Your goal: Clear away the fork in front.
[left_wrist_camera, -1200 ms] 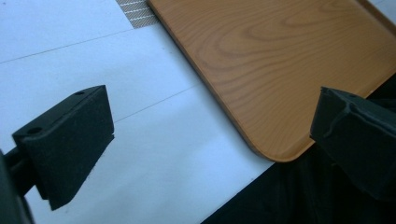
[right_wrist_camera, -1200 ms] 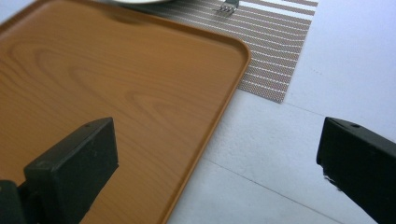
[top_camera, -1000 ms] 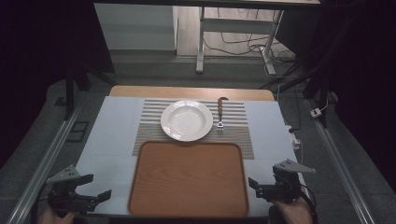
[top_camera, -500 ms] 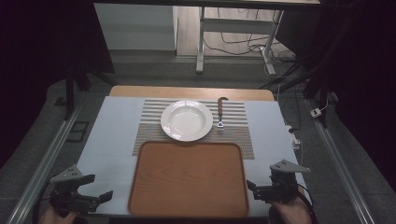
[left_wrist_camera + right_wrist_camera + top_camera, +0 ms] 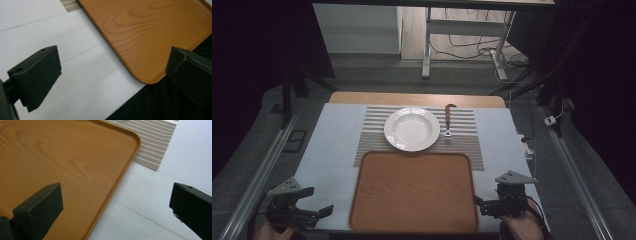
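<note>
While both tongs (image 5: 328, 209) (image 5: 478, 202) gape empty beside tray (image 5: 414, 192), plate (image 5: 411, 128) and fork (image 5: 447, 121) beyond.

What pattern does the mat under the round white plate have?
The mat has thin pale and tan-brown stripes running across it, clearest in the high view; the plate sits on it.

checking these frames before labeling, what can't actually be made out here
- Utensil right of the plate, high view: too small to tell its kind for sure.
- Tray: the picture edges cut it off in both gripper views; only corners appear.
- Person's hands, high view: bottom edge cuts them off under the left gripper and right gripper.
- Room beyond the table, high view: too dark to read.
</note>
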{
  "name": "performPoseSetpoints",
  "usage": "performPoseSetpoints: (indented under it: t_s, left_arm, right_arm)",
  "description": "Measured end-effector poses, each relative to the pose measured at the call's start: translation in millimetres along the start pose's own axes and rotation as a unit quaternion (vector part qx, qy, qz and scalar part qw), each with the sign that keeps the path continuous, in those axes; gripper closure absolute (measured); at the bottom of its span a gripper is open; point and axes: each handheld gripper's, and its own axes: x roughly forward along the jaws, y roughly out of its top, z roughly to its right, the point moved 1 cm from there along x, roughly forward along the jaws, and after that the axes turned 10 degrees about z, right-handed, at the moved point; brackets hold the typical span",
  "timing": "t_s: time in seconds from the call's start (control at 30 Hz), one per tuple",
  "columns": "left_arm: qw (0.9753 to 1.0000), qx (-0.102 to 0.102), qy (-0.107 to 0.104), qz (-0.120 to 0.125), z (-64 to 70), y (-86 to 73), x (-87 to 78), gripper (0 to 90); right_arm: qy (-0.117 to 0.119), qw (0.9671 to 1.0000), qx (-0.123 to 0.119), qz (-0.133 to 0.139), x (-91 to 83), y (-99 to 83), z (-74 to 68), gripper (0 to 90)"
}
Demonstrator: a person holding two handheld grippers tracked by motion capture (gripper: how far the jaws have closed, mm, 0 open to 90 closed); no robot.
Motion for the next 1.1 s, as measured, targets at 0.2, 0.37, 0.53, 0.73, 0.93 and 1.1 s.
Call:
performPoseSetpoints:
  t_s: [0.2, 0.37, 0.53, 0.73, 0.93, 1.1]
  left_arm:
    - [1.0000, -0.002, -0.002, 0.000, -0.3, -0.1, 0.0, 0.0]
    - [1.0000, -0.002, -0.001, -0.001, -0.2, 0.0, 0.2, 0.0]
    - [1.0000, -0.003, -0.001, -0.001, -0.5, 0.0, 0.4, 0.0]
    - [1.0000, -0.003, -0.001, -0.001, -0.7, 0.0, 0.3, 0.0]
    - [1.0000, -0.003, -0.001, -0.001, -0.7, -0.1, 0.3, 0.0]
    - [1.0000, -0.004, 0.000, -0.002, -0.9, -0.1, 0.4, 0.0]
  right_arm:
    - [0.004, 0.9999, -0.015, -0.003, 3.1, 2.3, -4.2, 0.0]
    - [0.016, 0.9994, -0.029, -0.010, 6.6, 4.3, -7.9, 0.0]
    - [0.023, 0.9984, -0.049, -0.015, 11.5, 6.3, -12.8, 0.0]
    - [0.031, 0.9959, -0.080, -0.026, 18.6, 9.8, -19.8, 0.0]
    - [0.028, 0.9906, -0.128, -0.039, 26.7, 13.9, -30.5, 0.0]
    - [0.024, 0.9850, -0.162, -0.053, 33.6, 17.0, -40.5, 0.0]
